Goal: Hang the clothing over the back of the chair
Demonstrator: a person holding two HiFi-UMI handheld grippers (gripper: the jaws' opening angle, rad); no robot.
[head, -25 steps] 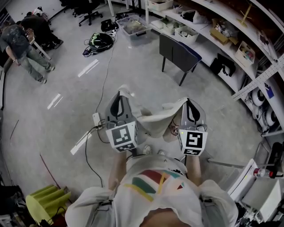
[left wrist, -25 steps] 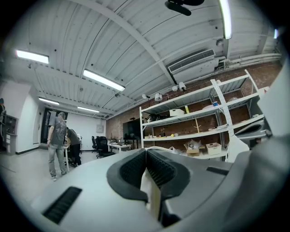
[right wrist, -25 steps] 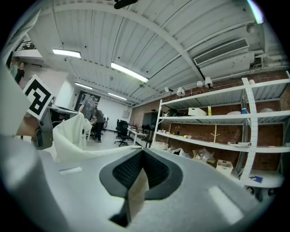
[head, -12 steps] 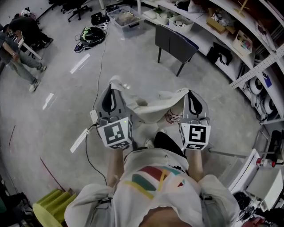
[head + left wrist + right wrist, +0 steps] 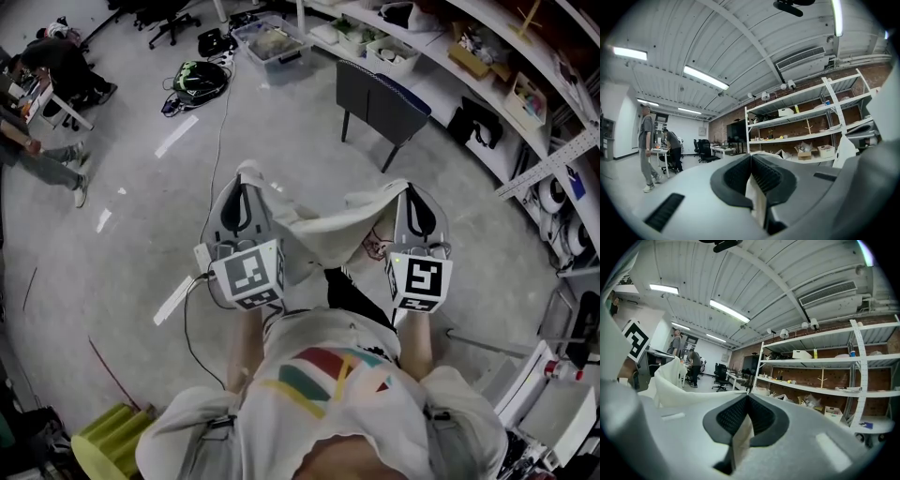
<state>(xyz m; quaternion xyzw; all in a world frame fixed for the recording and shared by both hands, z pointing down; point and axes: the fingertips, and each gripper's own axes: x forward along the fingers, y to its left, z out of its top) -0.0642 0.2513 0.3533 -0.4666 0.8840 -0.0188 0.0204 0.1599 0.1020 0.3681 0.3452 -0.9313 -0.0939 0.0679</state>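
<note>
Now we are holding the pale clothing (image 5: 328,234) slung between both grippers, out in front of us. The left gripper (image 5: 246,183) is pinching one edge and the right gripper (image 5: 411,195) the other, with cloth showing between each pair of closed jaws. The dark chair (image 5: 380,98) is standing well apart ahead, beside the shelves (image 5: 450,70), while a black cable (image 5: 221,150) is trailing over the floor to its left.

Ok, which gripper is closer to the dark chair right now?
Right. In the head view the right gripper is almost straight below the chair; the left gripper is farther off, down to the left. Both grip the clothing.
</note>
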